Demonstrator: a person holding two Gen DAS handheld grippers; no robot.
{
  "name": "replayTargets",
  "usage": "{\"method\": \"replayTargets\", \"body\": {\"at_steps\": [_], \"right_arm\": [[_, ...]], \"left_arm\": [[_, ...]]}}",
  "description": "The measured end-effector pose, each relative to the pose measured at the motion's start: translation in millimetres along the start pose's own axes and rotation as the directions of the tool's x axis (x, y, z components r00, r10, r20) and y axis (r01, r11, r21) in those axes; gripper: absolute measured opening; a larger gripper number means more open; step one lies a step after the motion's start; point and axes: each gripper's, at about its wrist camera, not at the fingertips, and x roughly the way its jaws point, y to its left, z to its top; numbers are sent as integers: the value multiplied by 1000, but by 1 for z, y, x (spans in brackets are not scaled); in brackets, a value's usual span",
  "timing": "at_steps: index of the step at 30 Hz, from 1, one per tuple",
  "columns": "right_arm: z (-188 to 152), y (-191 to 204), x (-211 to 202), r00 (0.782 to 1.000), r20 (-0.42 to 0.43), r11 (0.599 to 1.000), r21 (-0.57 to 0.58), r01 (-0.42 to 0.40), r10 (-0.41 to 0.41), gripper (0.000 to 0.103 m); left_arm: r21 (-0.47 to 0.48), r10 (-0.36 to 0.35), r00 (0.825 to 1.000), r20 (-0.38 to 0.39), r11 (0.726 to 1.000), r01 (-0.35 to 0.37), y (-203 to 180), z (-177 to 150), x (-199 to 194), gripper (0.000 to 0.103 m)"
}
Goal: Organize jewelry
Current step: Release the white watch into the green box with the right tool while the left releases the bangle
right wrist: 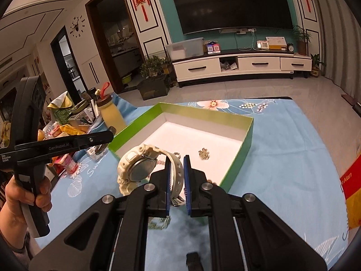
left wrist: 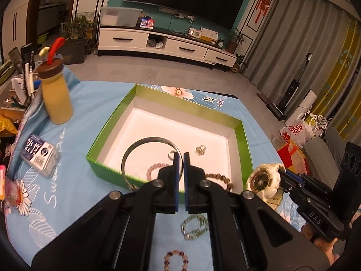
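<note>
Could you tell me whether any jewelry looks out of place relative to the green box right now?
Yes. A brown bead bracelet drapes over the near wall of the green box rather than lying inside, and two bracelets lie on the cloth outside. The right tongs hold the white watch above the rim.

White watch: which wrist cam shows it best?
Right wrist: the white watch is close and central, caseback showing, strap between the right gripper fingers. Left wrist shows it smaller at the right, dial visible, above the green box corner.
</note>
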Motion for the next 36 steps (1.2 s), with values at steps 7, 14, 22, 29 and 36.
{"method": "replayTargets", "body": {"at_steps": [7,14,22,29,36], "right_arm": [[18,-6,46,995,-80,999,-6,53,-53,10],[22,0,86,980,-159,991,-77,109,-120,10],[42,-1,118,965,-192,983,-70,169,-180,10],[60,-30,144,950,-232,970,68,232,-211,25],[52,-32,110,971,-167,981,65,185,-172,25]], "left_arm": [[-26,26,998,-49,999,-27,9,22,40,3],[-18,69,994,-83,997,-71,17,32,75,3],[-13,112,990,-90,993,-114,23,44,97,5],[-33,116,988,-98,992,-120,32,49,101,19],[-61,79,994,-80,995,-84,43,39,83,30]]}}
